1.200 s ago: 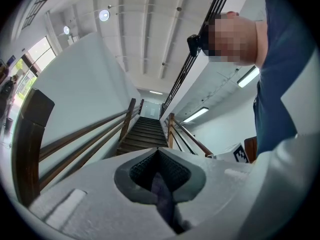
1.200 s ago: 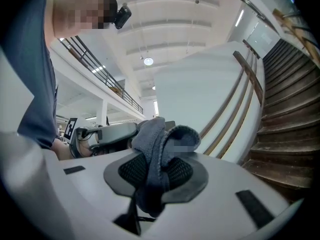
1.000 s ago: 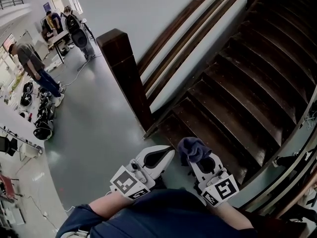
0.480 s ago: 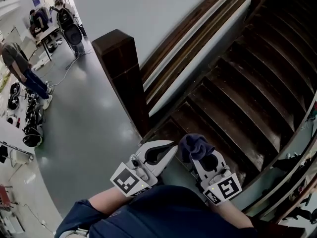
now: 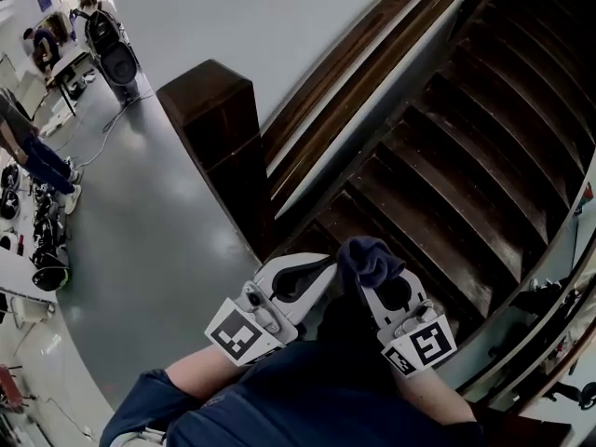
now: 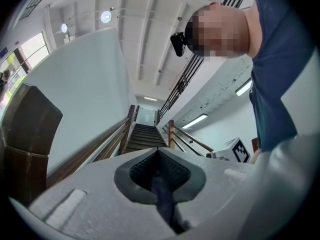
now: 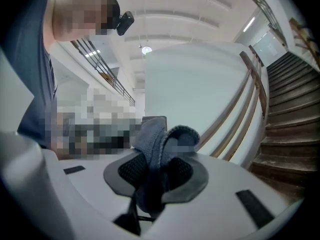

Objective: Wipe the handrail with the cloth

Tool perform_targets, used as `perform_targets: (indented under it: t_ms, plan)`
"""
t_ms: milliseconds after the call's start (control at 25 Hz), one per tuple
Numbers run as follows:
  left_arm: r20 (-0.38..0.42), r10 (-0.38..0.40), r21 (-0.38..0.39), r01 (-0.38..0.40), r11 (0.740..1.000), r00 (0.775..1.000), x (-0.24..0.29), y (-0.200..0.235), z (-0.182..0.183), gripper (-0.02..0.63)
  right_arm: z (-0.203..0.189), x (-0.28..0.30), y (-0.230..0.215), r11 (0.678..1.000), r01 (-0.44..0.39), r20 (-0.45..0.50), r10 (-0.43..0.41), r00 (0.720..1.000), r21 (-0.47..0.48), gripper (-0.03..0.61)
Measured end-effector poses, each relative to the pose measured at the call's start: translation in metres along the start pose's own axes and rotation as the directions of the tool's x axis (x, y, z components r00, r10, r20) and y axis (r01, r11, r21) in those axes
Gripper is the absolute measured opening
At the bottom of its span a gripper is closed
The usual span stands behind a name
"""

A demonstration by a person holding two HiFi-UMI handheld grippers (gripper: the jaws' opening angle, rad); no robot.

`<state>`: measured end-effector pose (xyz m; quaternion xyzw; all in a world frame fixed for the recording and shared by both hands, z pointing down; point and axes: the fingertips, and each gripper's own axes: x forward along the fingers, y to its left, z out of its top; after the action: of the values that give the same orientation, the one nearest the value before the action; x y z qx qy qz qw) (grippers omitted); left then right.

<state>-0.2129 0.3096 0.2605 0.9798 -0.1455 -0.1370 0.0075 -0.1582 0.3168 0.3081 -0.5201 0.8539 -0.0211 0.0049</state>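
- The right claw (image 5: 372, 283) was clenched on the cloth (image 5: 366, 257), which bunched above its tips.
- The left claw (image 5: 319, 270), just beside it, was clenched on nothing.
- Dark wooden stairs (image 5: 466, 156) climbed ahead of both claws.
- The handrail (image 5: 372, 59) ran along a pale wall (image 5: 279, 17), apart from the cloth.
- A post (image 5: 219, 128) stood ahead-left on the grey floor (image 5: 149, 222).

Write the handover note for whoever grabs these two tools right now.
Left tool: jaws shut, nothing in them, held beside the right one.
Right tool: jaws shut on the dark blue cloth, which bunches up above them.
Handrail: runs up beside the stairs from the newel post. Both tools are short of it and the cloth is not touching it.
Done: cloth gripped.
Left: bring the cloth onto the handrail and wipe along it.
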Motion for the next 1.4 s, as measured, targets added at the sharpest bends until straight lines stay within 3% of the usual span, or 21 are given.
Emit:
perform_targets:
  t_ms: [400,1000,1240,1400]
  plan:
    - [-0.017,0.03,0.023,-0.029,0.999,0.999,0.053,0.067,-0.011,0.005,0.0,0.071,-0.068,0.999,-0.044,0.008,0.044,0.999,0.018,0.094]
    - [-0.069,0.104,0.037,-0.101,0.994,0.992,0.231,0.225,-0.072,0.005,-0.017,0.199,-0.294,0.991,-0.09,0.029,0.088,0.996,0.094,0.094]
    - [-0.124,0.164,0.02,-0.163,0.986,0.979,0.303,0.282,-0.07,0.005,-0.001,0.25,-0.378,0.979,-0.122,-0.005,0.124,0.992,0.161,0.094]
    - [-0.139,0.209,0.018,-0.209,0.978,0.968,0.33,0.317,-0.057,0.005,0.017,0.284,-0.412,0.975,-0.166,-0.037,0.174,0.984,0.149,0.094]
